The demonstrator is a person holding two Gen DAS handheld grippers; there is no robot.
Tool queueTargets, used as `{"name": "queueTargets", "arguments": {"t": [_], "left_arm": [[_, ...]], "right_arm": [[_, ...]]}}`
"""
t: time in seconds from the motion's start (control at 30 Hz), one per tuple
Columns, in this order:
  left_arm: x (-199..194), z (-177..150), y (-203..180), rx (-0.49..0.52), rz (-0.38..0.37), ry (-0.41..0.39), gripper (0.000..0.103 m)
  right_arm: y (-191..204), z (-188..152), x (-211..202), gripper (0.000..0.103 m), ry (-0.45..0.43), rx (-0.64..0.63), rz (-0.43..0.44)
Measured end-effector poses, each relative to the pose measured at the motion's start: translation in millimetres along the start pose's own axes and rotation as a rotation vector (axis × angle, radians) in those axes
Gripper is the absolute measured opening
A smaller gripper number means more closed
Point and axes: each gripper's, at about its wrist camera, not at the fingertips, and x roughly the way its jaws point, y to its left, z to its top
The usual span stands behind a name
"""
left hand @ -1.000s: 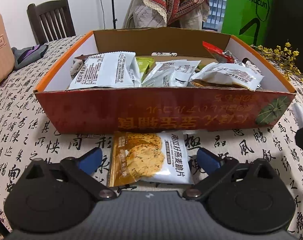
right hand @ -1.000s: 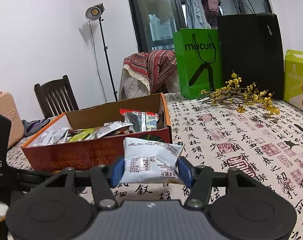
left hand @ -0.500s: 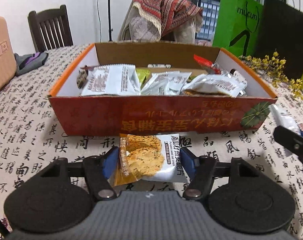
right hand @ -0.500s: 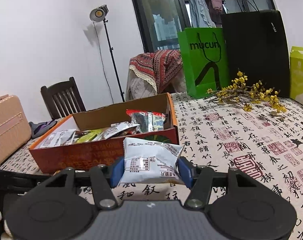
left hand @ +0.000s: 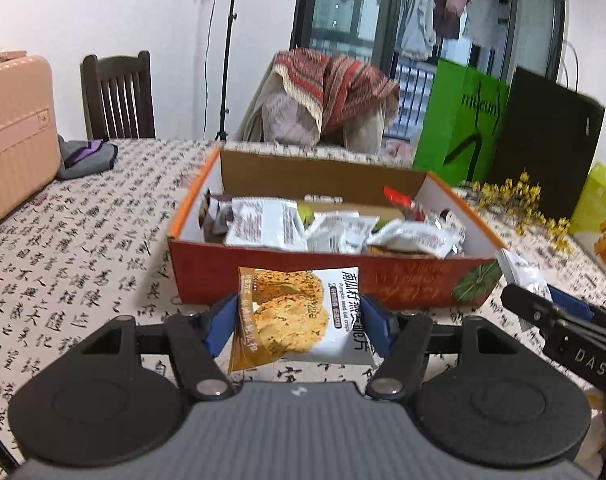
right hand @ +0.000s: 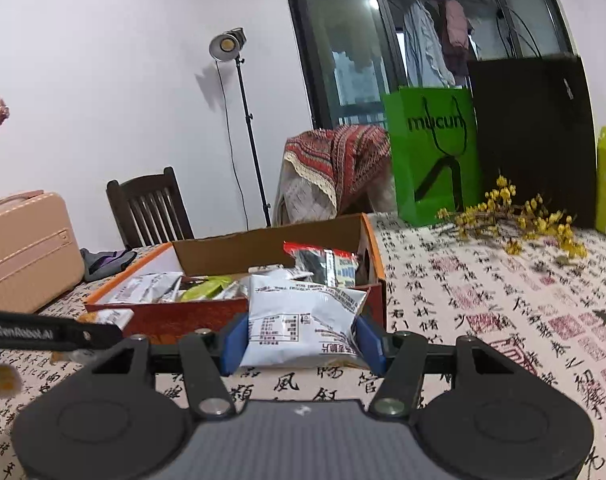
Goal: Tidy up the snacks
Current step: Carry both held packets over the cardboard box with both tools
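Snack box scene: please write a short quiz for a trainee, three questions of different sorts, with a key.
1. True or false: the left tool holds a cookie packet.
2. Which is in the right tool? A) white packet B) green bag C) yellow flowers
3. Fill in: the snacks go in the red ___.

Key:
1. true
2. A, the white packet
3. box

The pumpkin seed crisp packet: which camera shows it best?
The left wrist view. The pumpkin seed crisp packet sits centred there, printed front facing the camera, gripped between the blue fingers of the left gripper. The right wrist view catches only an orange-and-white sliver at its left edge, behind the left gripper's black body.
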Motion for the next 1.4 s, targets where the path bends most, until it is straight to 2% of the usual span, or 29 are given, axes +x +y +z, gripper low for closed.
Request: {"name": "queueTargets", "arguments": {"t": [0.4, 0.6, 1.07, 1.4], "left_arm": [[-27.8, 9.5, 11.3, -0.015, -0.031, -0.096, 0.067], [-36.4, 21.6, 11.3, 0.002, -0.041, -0.162, 0.067], [-21.7, 62.8, 8.6, -0.014, -0.063, -0.207, 0.067], [7.5, 90.2, 12.0, -0.064, -0.018, -0.222, 0.067]], "right_arm": [[16.1, 15.6, -26.2, 0.058, -0.055, -0.032, -0.007], [25.3, 32.5, -25.4, 0.058, -0.078, -0.052, -0.017], [38.2, 72.8, 14.2, 0.058, -0.050, -0.027, -0.023], [46.3, 98.5, 58.2, 0.058, -0.035, -0.016, -0.033]]}}
